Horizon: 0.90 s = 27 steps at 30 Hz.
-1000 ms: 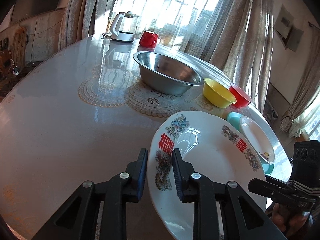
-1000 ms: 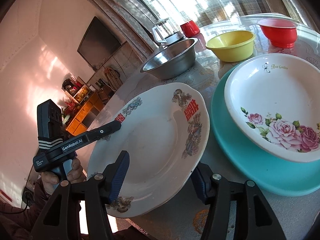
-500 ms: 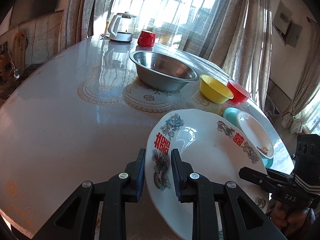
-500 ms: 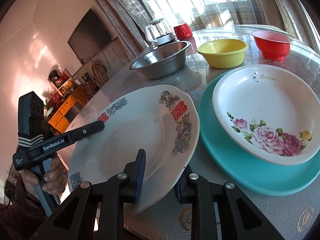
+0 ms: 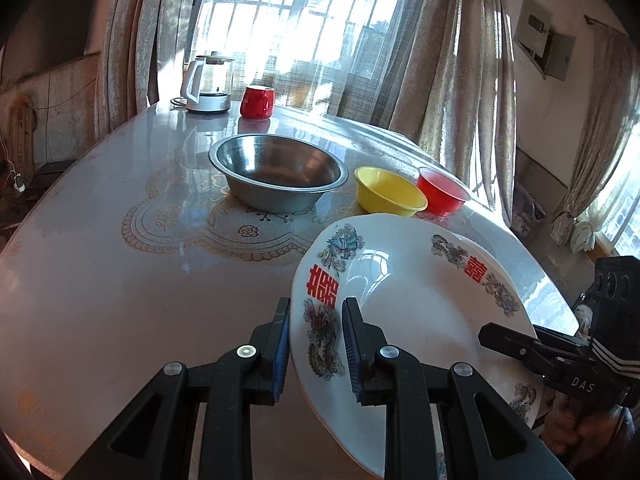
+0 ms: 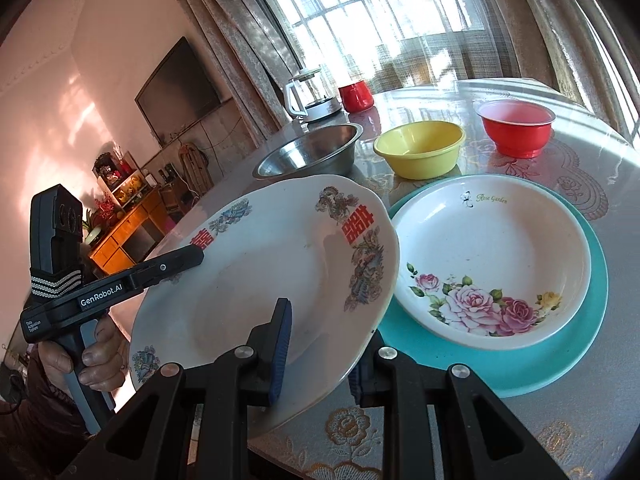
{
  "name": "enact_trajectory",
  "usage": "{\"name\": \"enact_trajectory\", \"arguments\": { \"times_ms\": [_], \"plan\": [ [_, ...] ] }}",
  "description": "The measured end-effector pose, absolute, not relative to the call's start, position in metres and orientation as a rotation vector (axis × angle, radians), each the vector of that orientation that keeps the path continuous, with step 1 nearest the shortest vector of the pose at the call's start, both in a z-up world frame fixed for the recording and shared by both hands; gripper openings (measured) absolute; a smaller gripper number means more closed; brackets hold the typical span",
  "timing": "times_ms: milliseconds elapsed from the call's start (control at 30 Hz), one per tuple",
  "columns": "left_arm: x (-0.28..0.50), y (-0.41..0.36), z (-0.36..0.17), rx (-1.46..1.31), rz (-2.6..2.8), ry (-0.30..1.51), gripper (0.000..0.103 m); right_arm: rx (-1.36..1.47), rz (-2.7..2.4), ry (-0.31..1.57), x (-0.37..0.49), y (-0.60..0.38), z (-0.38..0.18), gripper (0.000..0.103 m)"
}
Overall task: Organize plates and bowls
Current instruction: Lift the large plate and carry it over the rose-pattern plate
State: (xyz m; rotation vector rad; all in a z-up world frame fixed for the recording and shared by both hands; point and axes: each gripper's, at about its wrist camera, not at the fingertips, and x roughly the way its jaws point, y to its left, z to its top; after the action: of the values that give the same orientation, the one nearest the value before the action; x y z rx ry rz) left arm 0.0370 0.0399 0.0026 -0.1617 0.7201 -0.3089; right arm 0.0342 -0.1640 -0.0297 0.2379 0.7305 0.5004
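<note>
Both grippers pinch the dragon plate (image 6: 256, 280) by opposite rims and it hangs tilted above the table (image 5: 100, 260), clear of the surface. Left gripper (image 5: 314, 348) is clamped on the plate's left rim, one pad above and one below. Right gripper (image 6: 320, 348) bites the near-right rim the same way; its far pad is mostly hidden under the plate, so grip depth there can't be judged.

Just right of the plate sits the rose plate (image 6: 492, 260), nested on the teal plate (image 6: 576, 344). The dragon plate's right edge overlaps the teal rim in the right wrist view; touching or not, can't tell. Farther back: steel bowl (image 5: 278, 176), yellow bowl (image 5: 390, 192), red bowl (image 5: 442, 192). Kettle (image 5: 208, 84) and red mug (image 5: 258, 102) at the far edge.

Likely step: carry the dragon plate over onto the stack at right.

Risks:
- Glazed rim and thin pad contact: if either hand twists or the two pull apart, the plate could slip out and drop onto the table.
- The tilt puts the low edge near the rose and teal plates; swinging right w/o lifting could chip a rim or shove the stack toward the table's right edge.
- The dragon plate looks wider than the rose plate, so setting it on top may rock; probably better under it.
- Uneven release, one side first, and it could slam down.
</note>
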Motion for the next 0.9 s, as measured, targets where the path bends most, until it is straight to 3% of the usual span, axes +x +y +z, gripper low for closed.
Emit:
{"name": "enact_trajectory", "arguments": {
  "times_ms": [533,900],
  "plan": [
    [0.087,-0.055,0.008,-0.06,-0.454,0.776,0.025,0.283,0.283,0.664,0.042,-0.246,-0.01,0.025],
    [0.116,-0.089,-0.004,-0.04,-0.464,0.816,0.025,0.279,0.163,0.696,0.072,-0.276,-0.027,0.025]
  ]
}}
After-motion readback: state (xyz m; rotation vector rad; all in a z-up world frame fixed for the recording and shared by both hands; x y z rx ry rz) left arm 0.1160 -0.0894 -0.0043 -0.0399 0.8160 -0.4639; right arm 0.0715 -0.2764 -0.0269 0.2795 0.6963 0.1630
